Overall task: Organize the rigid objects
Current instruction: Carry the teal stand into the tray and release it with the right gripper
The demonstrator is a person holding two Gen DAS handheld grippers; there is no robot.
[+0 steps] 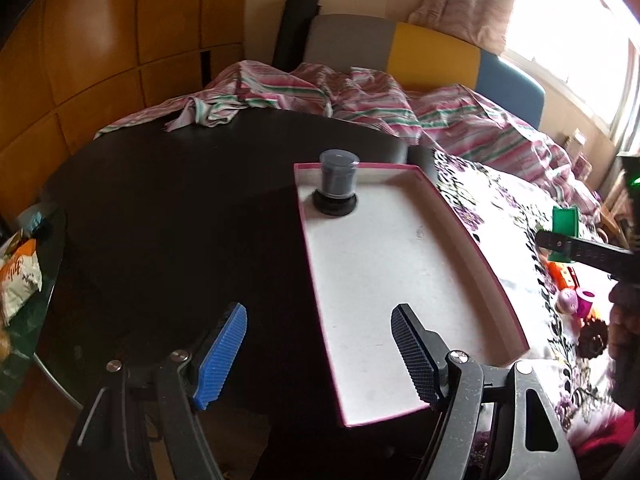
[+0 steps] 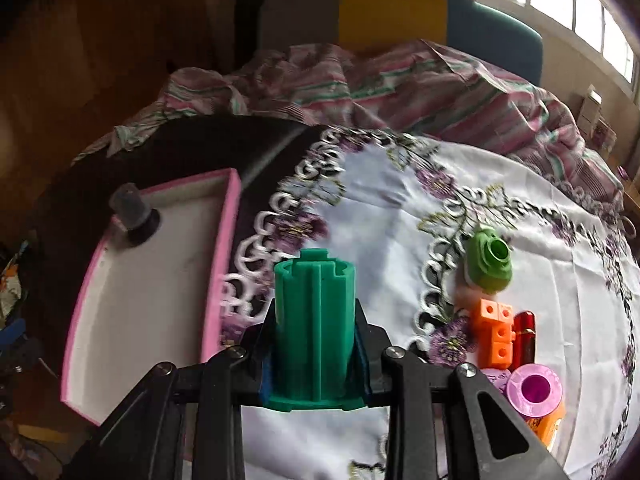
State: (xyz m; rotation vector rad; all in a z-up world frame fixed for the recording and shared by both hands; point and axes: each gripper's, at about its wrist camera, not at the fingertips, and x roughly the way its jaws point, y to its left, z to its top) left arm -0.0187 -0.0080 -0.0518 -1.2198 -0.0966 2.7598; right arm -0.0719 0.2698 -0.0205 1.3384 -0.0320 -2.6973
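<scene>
Right hand-held gripper (image 2: pixel 314 360) clamps green spool (image 2: pixel 314 320) (carry step); next, over pink tray (image 2: pixel 224 264) beside dark jar (image 2: pixel 130 210). Left hand-held gripper (image 1: pixel 320 356) wide open, empty

The left claw (image 1: pixel 320 360) hangs with its jaws spread wide, while the right claw (image 2: pixel 315 344) is clamped tight.

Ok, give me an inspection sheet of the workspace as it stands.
Surface: dark table, floral cloth on its right part.
Job's things: pink tray holding a dark jar; green cylinder in right gripper.
Clutter: green part, orange blocks, red tube, pink spool on cloth.
Grippers: left gripper open over tray edge; right shut.
Cables: nothing seen.
Surroundings: striped bedding, window.
</scene>
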